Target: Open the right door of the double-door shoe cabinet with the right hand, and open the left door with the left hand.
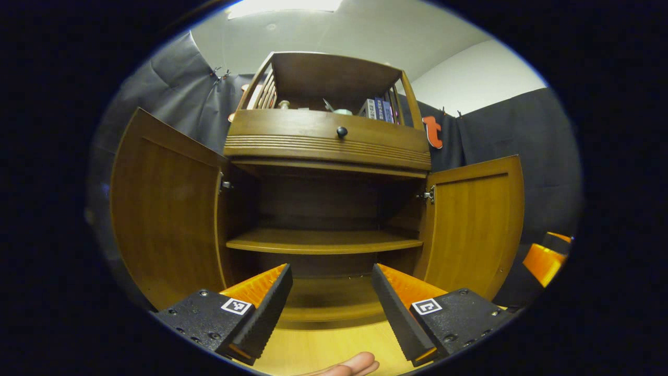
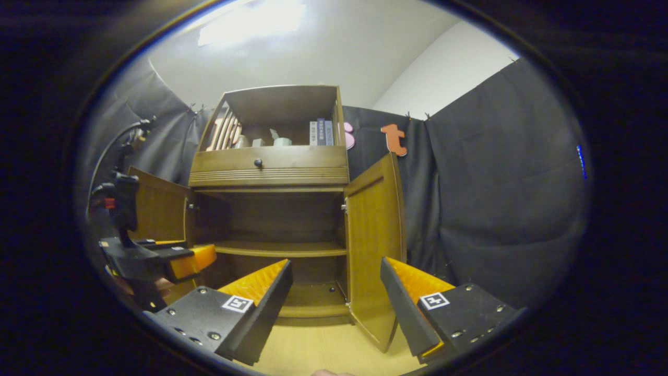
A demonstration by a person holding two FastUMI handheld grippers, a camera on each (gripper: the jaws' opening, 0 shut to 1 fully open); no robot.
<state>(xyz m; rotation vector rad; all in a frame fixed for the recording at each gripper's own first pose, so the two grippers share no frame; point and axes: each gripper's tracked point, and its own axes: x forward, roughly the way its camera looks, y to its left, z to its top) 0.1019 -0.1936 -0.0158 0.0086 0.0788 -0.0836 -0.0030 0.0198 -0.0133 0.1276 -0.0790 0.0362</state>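
The brown wooden shoe cabinet (image 1: 329,146) stands before me with both doors swung wide. In the left gripper view its left door (image 1: 167,209) hangs open on the left and its right door (image 1: 475,224) on the right, baring an inner shelf (image 1: 323,241). My left gripper (image 1: 331,292) is open in front of the cabinet's bottom compartment, holding nothing. In the right gripper view my right gripper (image 2: 336,292) is open too, just short of the right door (image 2: 373,235), touching nothing. The left gripper (image 2: 195,258) shows there by the left door (image 2: 156,209).
A drawer with a dark knob (image 1: 342,131) sits above the doors, and an upper shelf holds books (image 1: 378,109) and small items. The pale wood floor (image 1: 323,350) lies under the grippers. A fingertip (image 1: 349,365) pokes in at the bottom. The right gripper (image 1: 545,261) shows at far right.
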